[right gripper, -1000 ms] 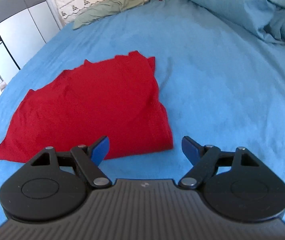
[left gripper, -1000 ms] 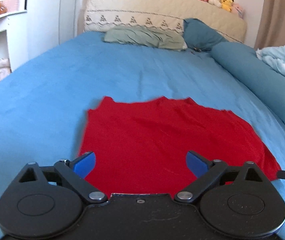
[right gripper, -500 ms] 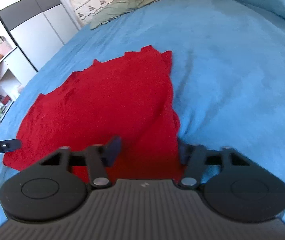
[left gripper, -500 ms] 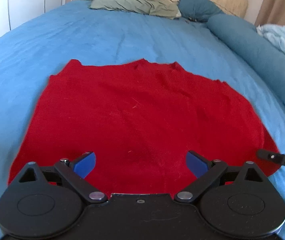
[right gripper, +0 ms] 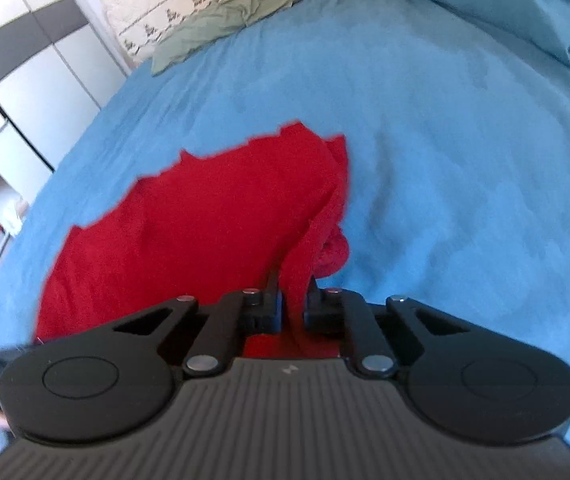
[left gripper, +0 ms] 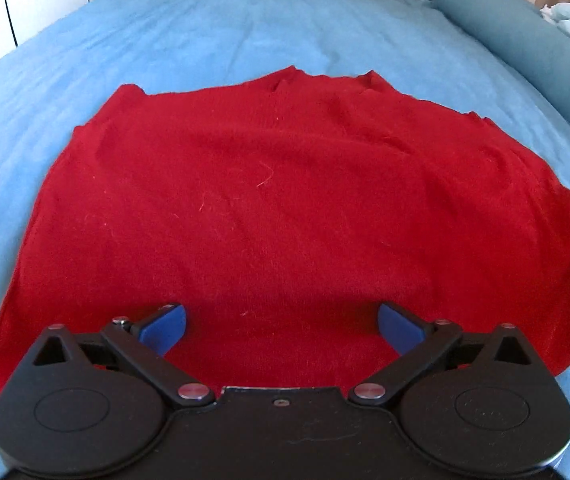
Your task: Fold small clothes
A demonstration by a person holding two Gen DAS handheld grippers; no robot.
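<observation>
Red garment (left gripper: 277, 208) lies spread on the blue bedsheet (left gripper: 225, 32), centre frame, faintly wrinkled; right gripper (right gripper: 293, 300) has just closed, jaws clamped on its lifted right edge; left gripper (left gripper: 281, 322) jaws apart above the near hem; open sheet surrounds all edges.

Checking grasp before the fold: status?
Right gripper jaws just closed, pinching red knit garment edge. Left gripper jaws open over near hem. Blue bedsheet around it, nothing in the way.
</observation>
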